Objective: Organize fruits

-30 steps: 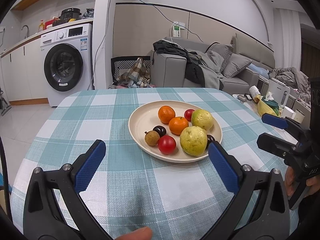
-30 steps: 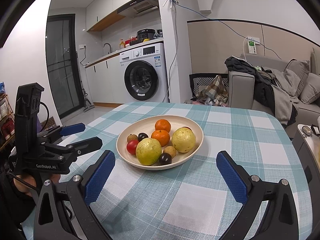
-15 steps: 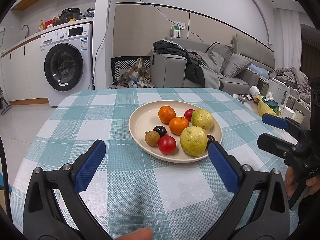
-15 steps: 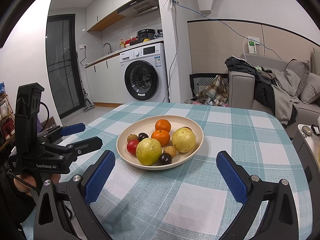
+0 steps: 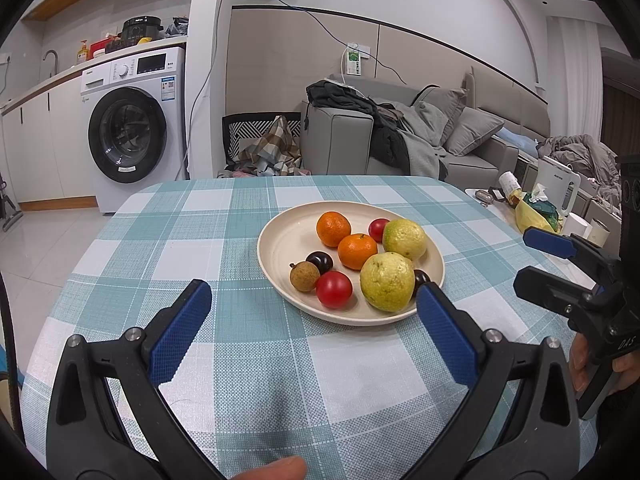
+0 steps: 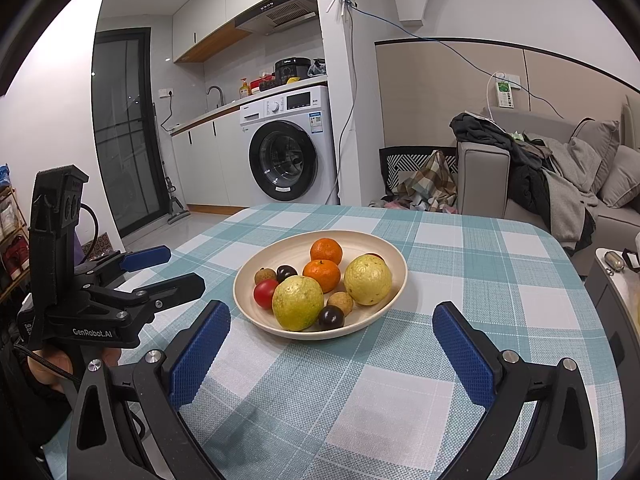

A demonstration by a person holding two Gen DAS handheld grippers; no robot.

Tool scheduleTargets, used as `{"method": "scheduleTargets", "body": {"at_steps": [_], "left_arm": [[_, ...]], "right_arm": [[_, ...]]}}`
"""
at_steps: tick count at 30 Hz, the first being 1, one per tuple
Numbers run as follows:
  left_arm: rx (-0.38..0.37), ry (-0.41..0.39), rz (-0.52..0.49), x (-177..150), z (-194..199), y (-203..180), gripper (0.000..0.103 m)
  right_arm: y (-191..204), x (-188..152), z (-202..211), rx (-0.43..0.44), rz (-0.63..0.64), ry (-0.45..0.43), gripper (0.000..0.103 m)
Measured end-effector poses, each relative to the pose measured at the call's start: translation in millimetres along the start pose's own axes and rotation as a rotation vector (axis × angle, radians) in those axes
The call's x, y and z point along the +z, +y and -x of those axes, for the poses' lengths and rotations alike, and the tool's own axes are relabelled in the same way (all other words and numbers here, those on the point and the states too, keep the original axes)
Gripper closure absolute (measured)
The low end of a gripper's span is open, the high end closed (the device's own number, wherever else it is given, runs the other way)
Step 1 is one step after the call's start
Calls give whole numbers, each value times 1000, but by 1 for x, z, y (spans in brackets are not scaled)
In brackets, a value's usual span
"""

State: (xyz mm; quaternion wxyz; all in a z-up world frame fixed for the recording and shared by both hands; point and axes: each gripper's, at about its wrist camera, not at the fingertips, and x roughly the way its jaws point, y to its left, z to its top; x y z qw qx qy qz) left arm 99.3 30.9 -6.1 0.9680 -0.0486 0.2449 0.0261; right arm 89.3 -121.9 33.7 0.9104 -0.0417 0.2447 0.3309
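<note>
All the fruit [image 5: 352,258] sat gathered on the plate [image 5: 280,240] (sorted, or awaiting sorting); left gripper [image 5: 312,328] and right gripper [image 6: 331,350] hovered near, wide apart, empty

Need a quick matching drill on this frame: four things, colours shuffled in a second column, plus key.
Column 1:
1. plate
2. tomato nearest the left hand-held gripper
3. washing machine
4. sofa cushion

Column 2:
a. grey
b. red
c. cream
d. white

Pairs: 1-c, 2-b, 3-d, 4-a
</note>
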Motion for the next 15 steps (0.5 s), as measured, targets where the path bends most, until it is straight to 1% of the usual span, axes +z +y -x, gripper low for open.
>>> {"method": "scheduleTargets", "body": {"at_steps": [10,15], "left_arm": [[-4,-4,-2,0,0,0,1],[-5,-10,-7,5,0,-4,1]], "right_arm": [[1,0,-1,1,1,-1,0],[1,-1,-1,1,1,0,0]]}}
